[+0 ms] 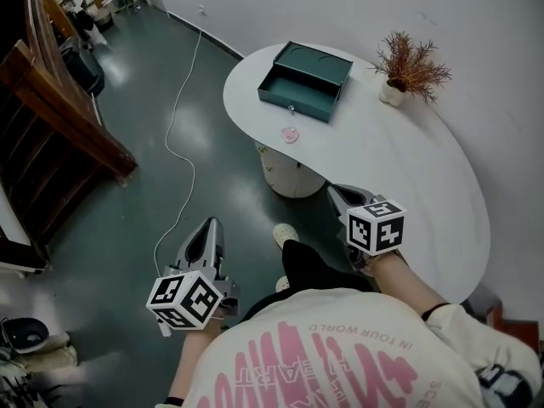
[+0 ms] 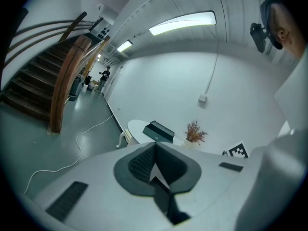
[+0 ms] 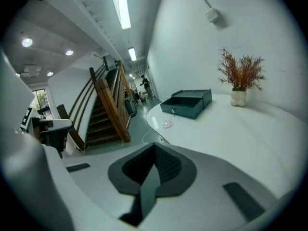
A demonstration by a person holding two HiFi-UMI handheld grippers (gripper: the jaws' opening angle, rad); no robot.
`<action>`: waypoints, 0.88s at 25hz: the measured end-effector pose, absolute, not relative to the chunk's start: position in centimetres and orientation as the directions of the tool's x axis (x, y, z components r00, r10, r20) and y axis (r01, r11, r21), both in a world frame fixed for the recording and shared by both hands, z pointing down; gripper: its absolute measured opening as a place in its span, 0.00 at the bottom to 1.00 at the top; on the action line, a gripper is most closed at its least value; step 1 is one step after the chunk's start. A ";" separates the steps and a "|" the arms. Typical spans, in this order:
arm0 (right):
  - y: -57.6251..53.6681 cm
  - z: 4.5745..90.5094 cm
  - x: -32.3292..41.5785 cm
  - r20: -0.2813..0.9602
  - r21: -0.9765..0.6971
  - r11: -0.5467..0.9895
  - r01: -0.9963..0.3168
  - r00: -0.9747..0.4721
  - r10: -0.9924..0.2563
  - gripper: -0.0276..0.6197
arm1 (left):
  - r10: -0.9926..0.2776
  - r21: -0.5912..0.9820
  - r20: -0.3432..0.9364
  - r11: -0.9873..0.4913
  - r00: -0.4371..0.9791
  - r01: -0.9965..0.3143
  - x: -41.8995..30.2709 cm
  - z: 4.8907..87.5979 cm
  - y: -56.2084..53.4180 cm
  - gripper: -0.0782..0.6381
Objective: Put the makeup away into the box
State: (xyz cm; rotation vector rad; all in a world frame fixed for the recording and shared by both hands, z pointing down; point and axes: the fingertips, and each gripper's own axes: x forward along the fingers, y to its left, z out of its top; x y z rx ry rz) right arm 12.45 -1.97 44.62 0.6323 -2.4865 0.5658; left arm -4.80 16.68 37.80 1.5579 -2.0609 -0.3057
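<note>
A dark green box (image 1: 304,79) stands open on the far left part of the white oval table (image 1: 425,177); it also shows in the left gripper view (image 2: 159,131) and the right gripper view (image 3: 187,103). A small pink makeup item (image 1: 291,134) lies on the table just in front of the box, near the table's edge (image 3: 167,124). My left gripper (image 1: 212,224) (image 2: 155,146) hangs over the floor, well short of the table, shut and empty. My right gripper (image 1: 335,191) (image 3: 155,146) is at the table's near edge, shut with nothing in it.
A potted dried plant (image 1: 408,66) stands at the table's far right by the wall. A white cable (image 1: 178,117) runs across the green floor. A wooden staircase (image 1: 59,117) rises at the left. The table's white pedestal (image 1: 289,172) stands below the box.
</note>
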 end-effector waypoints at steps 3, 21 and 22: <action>-2.2 46.0 11.1 0.577 -0.329 0.768 -0.549 -0.761 -0.297 0.04 | -0.935 0.504 0.287 0.331 -0.207 -0.798 -6.2 38.3 16.7 0.11; -10.8 45.5 2.2 0.546 -0.366 0.768 -0.525 -0.790 -0.280 0.04 | -0.910 0.484 0.265 0.412 -0.319 -0.772 -14.3 36.8 12.3 0.11; -11.3 45.6 1.8 0.549 -0.364 0.769 -0.525 -0.788 -0.278 0.06 | -0.906 0.483 0.268 0.420 -0.327 -0.768 -14.8 36.9 12.1 0.11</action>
